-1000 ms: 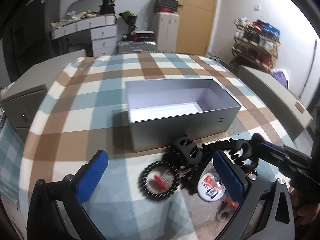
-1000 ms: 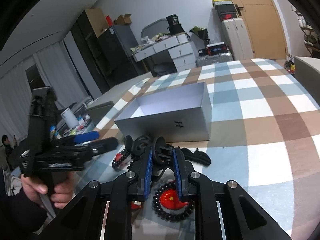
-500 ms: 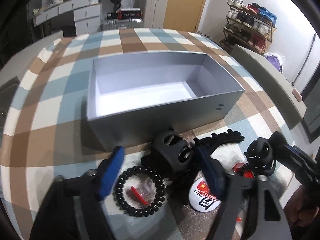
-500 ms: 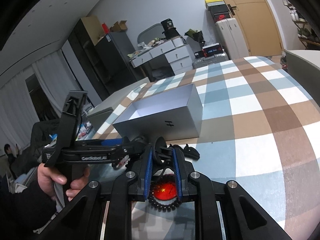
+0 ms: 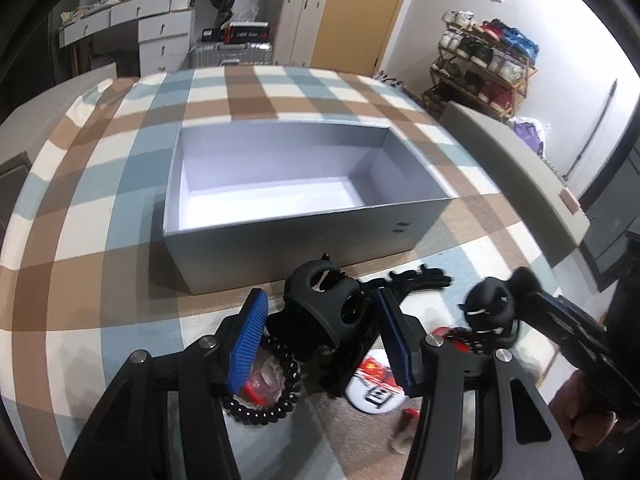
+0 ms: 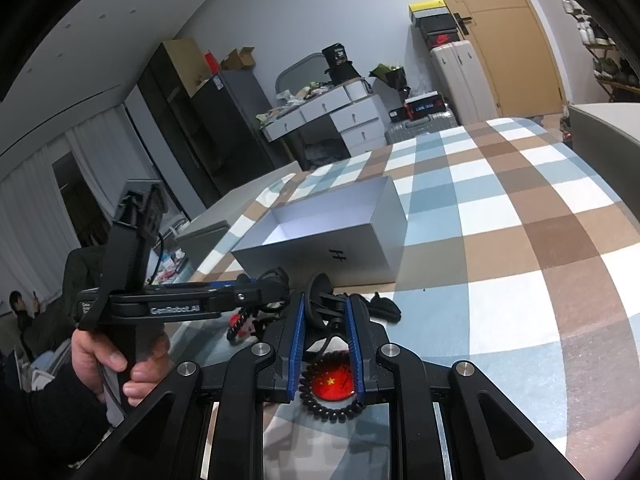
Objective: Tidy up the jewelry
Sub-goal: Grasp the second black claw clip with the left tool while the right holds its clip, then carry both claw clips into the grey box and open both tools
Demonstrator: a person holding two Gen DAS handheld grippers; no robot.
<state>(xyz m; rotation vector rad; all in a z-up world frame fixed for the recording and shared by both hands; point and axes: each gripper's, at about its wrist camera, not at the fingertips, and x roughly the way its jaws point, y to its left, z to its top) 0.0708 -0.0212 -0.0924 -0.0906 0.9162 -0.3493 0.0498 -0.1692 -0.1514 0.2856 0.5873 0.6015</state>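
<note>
We straddle one black hair claw with our spread left tongs, while our right tongs pinch another, bound next for the empty grey box.

White walls, wooden door, white drawer desk, shoe rack, dark cabinets, plaid-covered table.
</note>
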